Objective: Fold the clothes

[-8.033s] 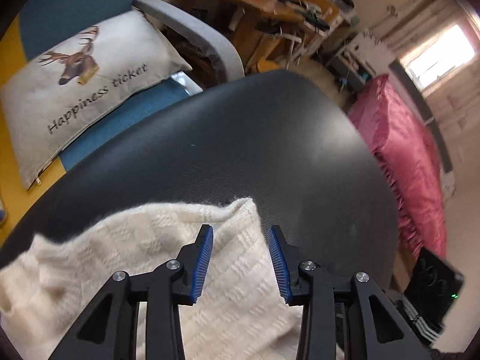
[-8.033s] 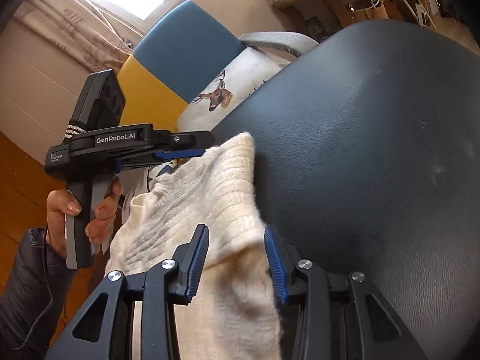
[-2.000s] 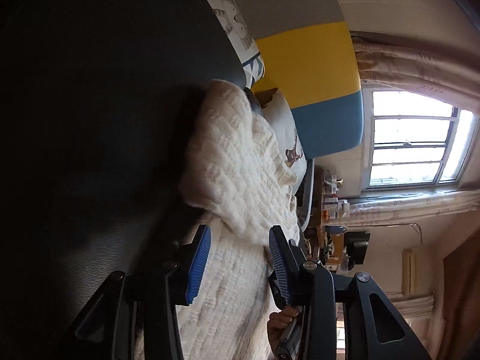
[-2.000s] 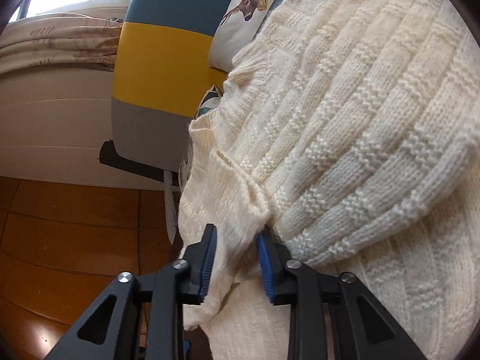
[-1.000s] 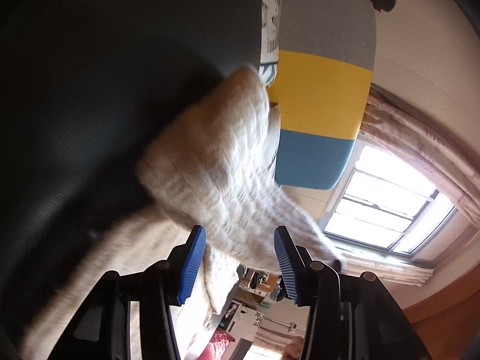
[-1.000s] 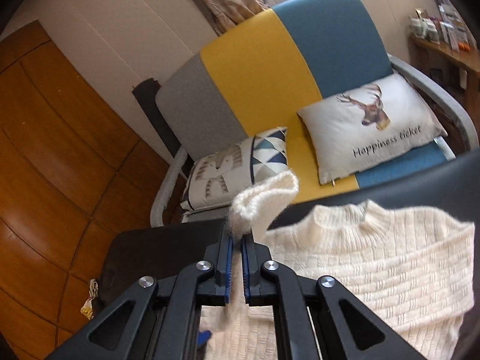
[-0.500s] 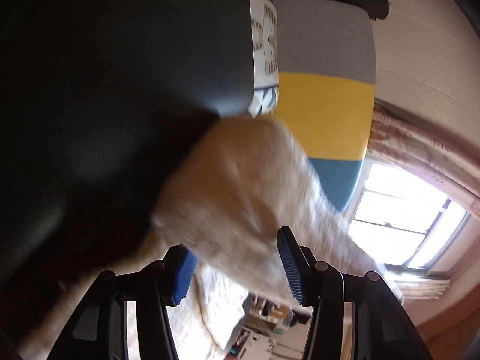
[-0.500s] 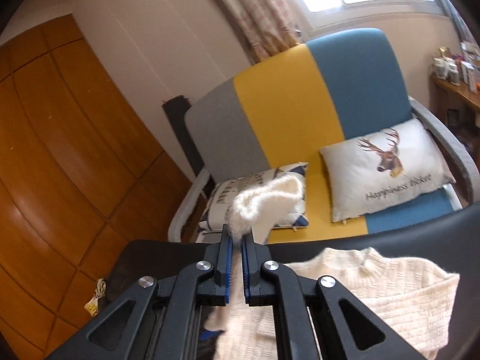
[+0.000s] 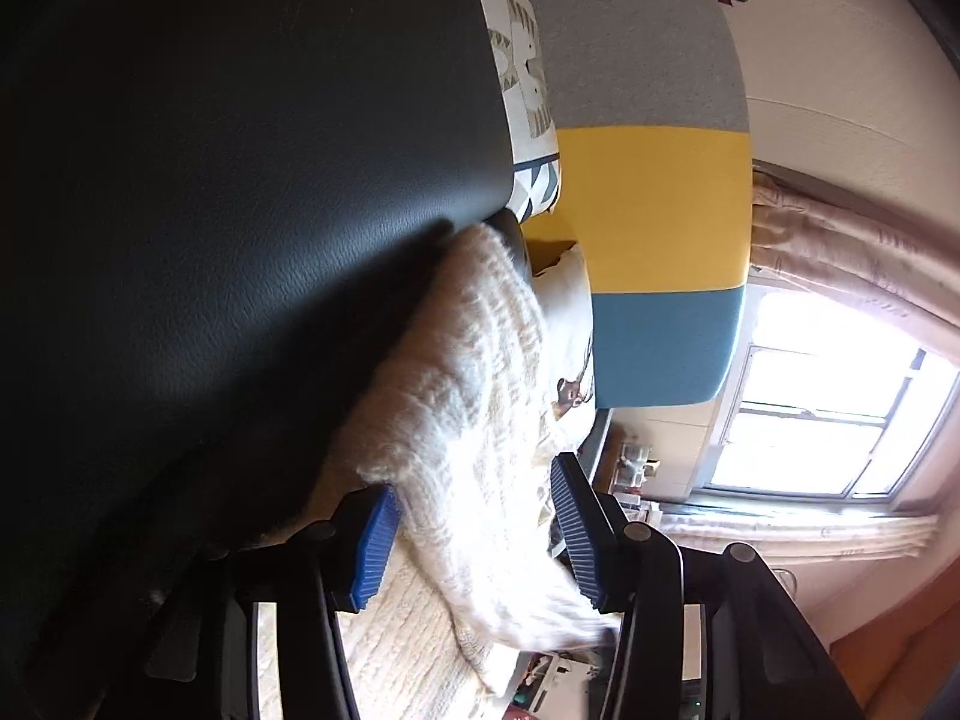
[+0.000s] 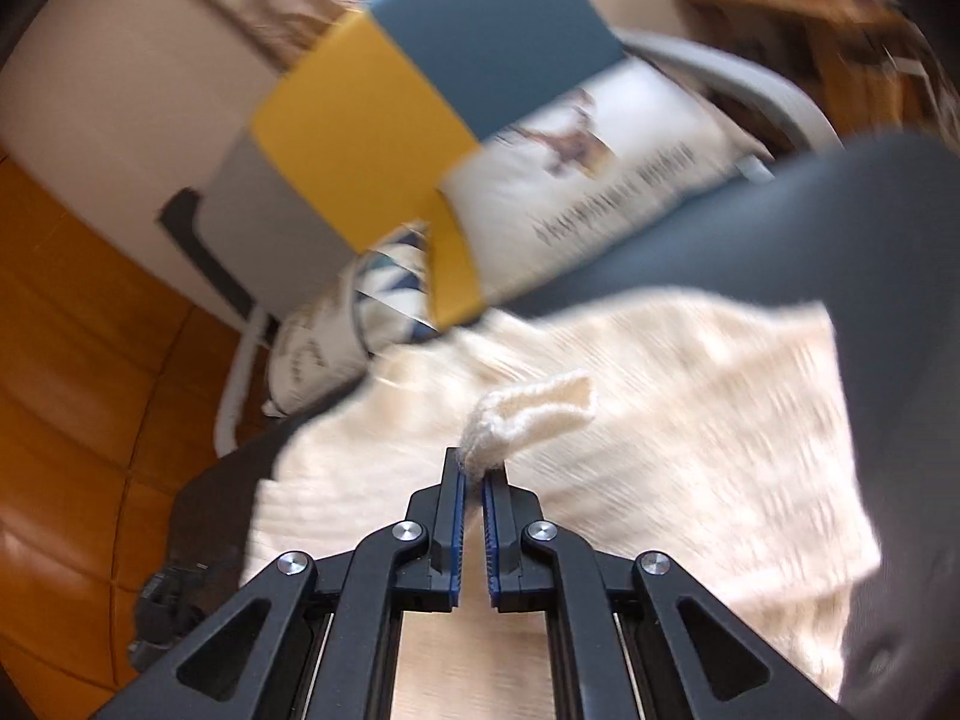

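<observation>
A cream knitted sweater [image 10: 690, 420] lies spread on the black padded table [image 10: 870, 228]. My right gripper [image 10: 474, 471] is shut on the sleeve's cuff [image 10: 534, 408], which sticks up from the fingertips just above the sweater's body. This view is blurred by motion. In the left wrist view a thick fold of the sweater [image 9: 468, 360] runs along the edge of the table [image 9: 240, 180] and passes between the fingers of my left gripper [image 9: 471, 480]. Its jaws are closing. The fabric lies against the left pad [image 9: 375, 540], and a gap shows at the right pad [image 9: 570, 528].
A grey, yellow and blue armchair [image 10: 360, 132] stands right behind the table, with a deer pillow [image 10: 600, 168] and a patterned pillow [image 10: 324, 348] on its seat. A bright window [image 9: 840, 408] is beyond it, wooden floor [image 10: 72, 360] on the left, a cluttered desk [image 10: 810, 6] far right.
My right gripper has swung down with the cuff, from high above the table to just over the sweater's body. The raised sleeve has dropped across my left gripper's fingers, which stayed almost in place.
</observation>
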`<state>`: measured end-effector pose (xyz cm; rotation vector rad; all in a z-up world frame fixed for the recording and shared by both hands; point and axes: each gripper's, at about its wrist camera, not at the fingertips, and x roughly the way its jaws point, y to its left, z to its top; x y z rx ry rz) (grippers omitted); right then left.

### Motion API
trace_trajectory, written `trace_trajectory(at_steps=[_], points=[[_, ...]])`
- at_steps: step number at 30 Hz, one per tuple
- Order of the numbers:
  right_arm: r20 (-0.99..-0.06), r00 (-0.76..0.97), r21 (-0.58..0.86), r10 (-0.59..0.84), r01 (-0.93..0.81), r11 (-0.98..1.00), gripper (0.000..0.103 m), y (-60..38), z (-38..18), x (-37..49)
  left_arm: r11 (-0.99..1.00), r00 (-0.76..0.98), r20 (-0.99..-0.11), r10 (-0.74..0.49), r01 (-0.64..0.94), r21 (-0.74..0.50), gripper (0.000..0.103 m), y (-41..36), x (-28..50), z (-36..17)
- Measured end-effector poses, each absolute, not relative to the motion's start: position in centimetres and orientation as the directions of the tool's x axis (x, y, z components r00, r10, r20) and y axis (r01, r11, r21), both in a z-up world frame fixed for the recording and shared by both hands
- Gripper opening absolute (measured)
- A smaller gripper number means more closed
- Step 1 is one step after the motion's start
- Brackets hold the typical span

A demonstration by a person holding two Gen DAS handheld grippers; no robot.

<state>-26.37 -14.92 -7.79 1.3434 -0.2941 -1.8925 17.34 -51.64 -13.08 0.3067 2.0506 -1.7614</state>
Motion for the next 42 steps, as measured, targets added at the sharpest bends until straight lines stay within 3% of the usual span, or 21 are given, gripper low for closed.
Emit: trace_trajectory(at_steps=[2,3,5,11,14,18,23,28,32,36,40,42], points=[[-0.703,-0.129,0.589,-0.699,0.446,-0.674,0.004,-14.1,-9.1,-26.5,0.16,-0.876,-0.47,-0.11,0.451,-0.878,0.049,-51.7,16.7,-12.7],[-0.688,-0.126,0.604,-0.715,0.446,-0.66,0.004,-13.7,-9.3,-26.4,0.145,-0.869,-0.48,-0.122,0.462,-0.875,0.038,-51.6,16.6,-12.3],[-0.664,-0.131,0.618,-0.736,0.458,-0.639,0.004,-12.8,-9.6,-25.9,0.087,-0.848,-0.503,-0.166,0.496,-0.864,0.028,-51.5,16.7,-11.3],[-0.709,-0.099,0.615,-0.698,0.396,-0.681,0.006,-11.2,-14.7,-25.4,-0.014,-0.804,-0.579,-0.138,0.586,-0.81,0.02,-50.5,15.8,-11.5],[-0.633,-0.075,0.717,-0.77,0.316,-0.621,0.009,-10.0,-15.9,-25.8,-0.006,-0.804,-0.584,-0.111,0.588,-0.809,0.02,-50.5,15.2,-12.2],[-0.607,-0.092,0.74,-0.789,0.295,-0.604,0.013,-9.6,-15.9,-26.1,0.007,-0.81,-0.577,-0.107,0.579,-0.815,0.023,-50.7,15.4,-12.4],[-0.647,-0.215,0.601,-0.732,0.448,-0.662,0.008,-10.9,-11.7,-25.6,-0.067,-0.766,-0.608,-0.206,0.631,-0.773,0.015,-49.8,16.3,-11.2],[-0.767,-0.245,0.458,-0.593,0.438,-0.773,0.007,-10.6,-14.1,-25.7,-0.055,-0.795,-0.595,-0.115,0.603,-0.796,0.015,-49.4,15.5,-13.0],[-0.753,-0.293,0.434,-0.589,0.452,-0.78,0.007,-10.2,-13.5,-25.1,-0.091,-0.807,-0.586,-0.081,0.591,-0.802,0.022,-49.3,15.0,-13.0],[-0.76,-0.27,0.452,-0.592,0.435,-0.779,0.008,-10.9,-13.4,-25.6,-0.095,-0.793,-0.602,-0.09,0.608,-0.788,0.023,-49.4,15.1,-12.7],[-0.747,-0.245,0.508,-0.618,0.388,-0.769,0.02,-9.9,-13.7,-26.0,-0.049,-0.806,-0.588,-0.075,0.592,-0.805,0.025,-49.0,16.4,-12.7],[-0.751,-0.326,0.447,-0.574,0.39,-0.805,0.022,-9.1,-12.4,-25.7,-0.015,-0.828,-0.558,-0.057,0.559,-0.829,0.034,-49.0,17.4,-12.8]])
